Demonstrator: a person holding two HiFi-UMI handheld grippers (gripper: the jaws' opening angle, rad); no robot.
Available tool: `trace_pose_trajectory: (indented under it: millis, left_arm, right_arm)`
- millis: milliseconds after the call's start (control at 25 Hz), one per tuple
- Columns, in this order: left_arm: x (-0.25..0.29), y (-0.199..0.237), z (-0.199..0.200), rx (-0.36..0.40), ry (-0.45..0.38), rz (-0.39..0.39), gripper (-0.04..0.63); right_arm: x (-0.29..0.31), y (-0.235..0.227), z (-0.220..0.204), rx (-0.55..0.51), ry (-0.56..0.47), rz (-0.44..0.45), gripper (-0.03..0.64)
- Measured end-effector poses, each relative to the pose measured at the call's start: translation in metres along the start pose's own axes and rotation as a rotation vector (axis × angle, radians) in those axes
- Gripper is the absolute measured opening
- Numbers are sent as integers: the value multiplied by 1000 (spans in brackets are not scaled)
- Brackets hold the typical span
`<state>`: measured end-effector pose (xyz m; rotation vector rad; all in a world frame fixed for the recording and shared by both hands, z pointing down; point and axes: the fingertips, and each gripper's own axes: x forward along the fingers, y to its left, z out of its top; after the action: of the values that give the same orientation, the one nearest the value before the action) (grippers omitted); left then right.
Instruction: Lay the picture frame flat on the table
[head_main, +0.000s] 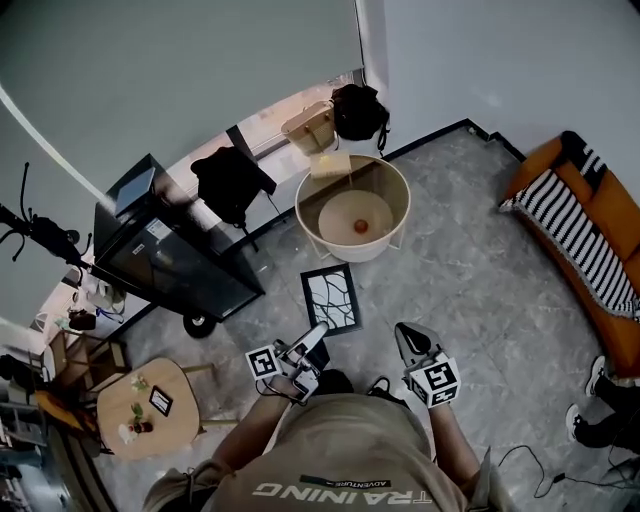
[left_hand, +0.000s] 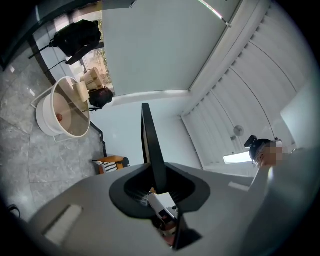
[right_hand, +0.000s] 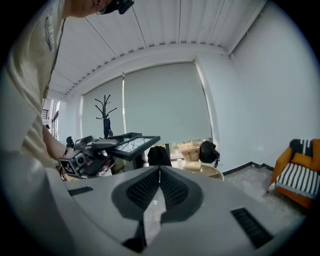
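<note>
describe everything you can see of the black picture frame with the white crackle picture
The black rectangular picture frame has a thin dark border around a white sheet with black branching lines. It hangs in the air, face up and near level, clamped at one edge by the left gripper; nothing else touches it.

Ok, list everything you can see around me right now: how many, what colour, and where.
picture frame: one, black, held above the floor by the left gripper
tub: one, cream, round, ahead near the wall
ball: one, orange, inside the tub
cabinet: one, black, left of the tub
small table: one, light wood, lower left
sofa: one, orange, far right
bags: two, one black, one beige, behind the tub
left gripper: one, grey, shut on the picture frame
right gripper: one, grey, shut, empty
</note>
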<state>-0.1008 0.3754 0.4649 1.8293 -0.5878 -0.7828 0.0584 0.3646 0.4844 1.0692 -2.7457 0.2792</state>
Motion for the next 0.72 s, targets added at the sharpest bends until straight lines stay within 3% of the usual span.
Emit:
trace_pose_trajectory:
  millis: [320,720]
  left_arm:
    - [6,18,9,-25,42,8,69]
    - [21,62,75,-52,70,5,70]
  right_arm:
    - [25,-6,-3,28,11,-6,8]
    - [95,-26,27,-9,41,-32,8]
